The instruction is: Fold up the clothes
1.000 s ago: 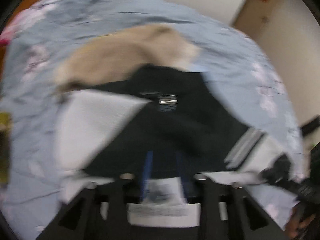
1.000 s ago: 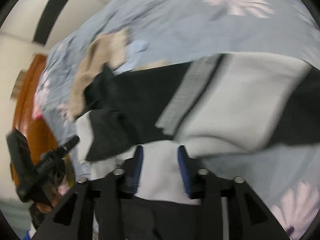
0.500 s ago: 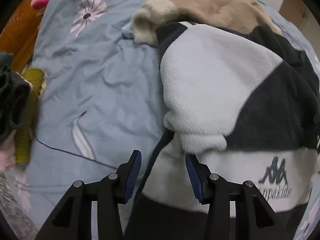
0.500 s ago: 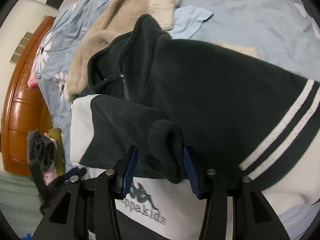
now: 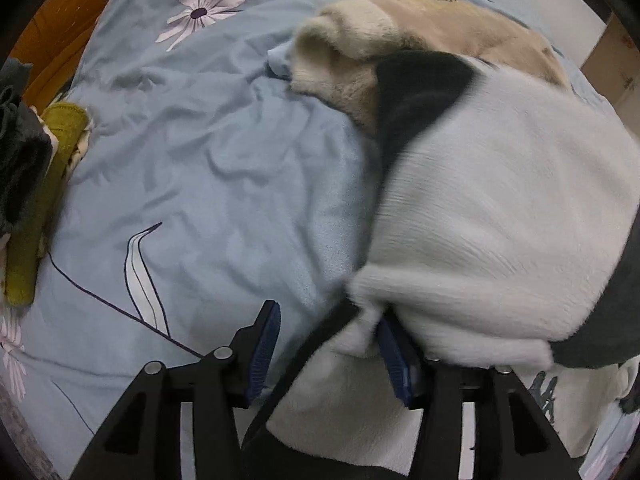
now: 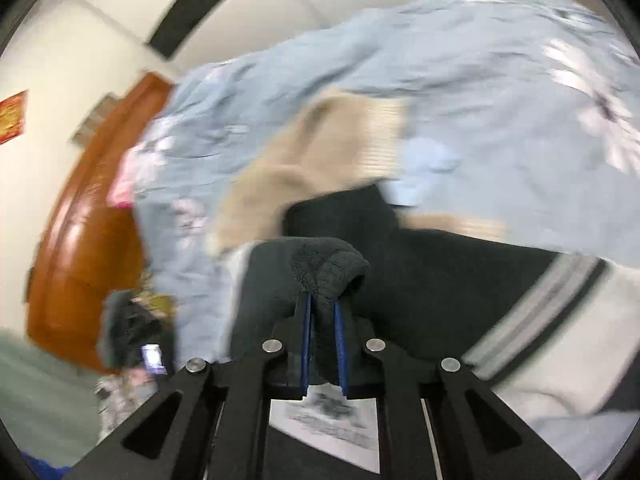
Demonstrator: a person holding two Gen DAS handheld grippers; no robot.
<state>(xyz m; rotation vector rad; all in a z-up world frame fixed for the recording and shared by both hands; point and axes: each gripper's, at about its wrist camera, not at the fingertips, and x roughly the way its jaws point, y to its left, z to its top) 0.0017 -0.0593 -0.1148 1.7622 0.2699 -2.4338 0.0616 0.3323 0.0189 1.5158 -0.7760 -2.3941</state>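
Left wrist view: my left tongs (image 5: pixel 326 344) are spread over the white edge of the fleece jacket (image 5: pixel 500 216), which lies bunched on the bed (image 5: pixel 208 168) against a tan sweater (image 5: pixel 420 40).

Right wrist view: my right tongs (image 6: pixel 322 312) pinch a dark cuff (image 6: pixel 328 268). Folding looks barely begun; sleeves and body remain.

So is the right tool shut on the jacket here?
Shut on it: the right tool has its blue pads close together with a bunched fold of the dark jacket pinched between them.
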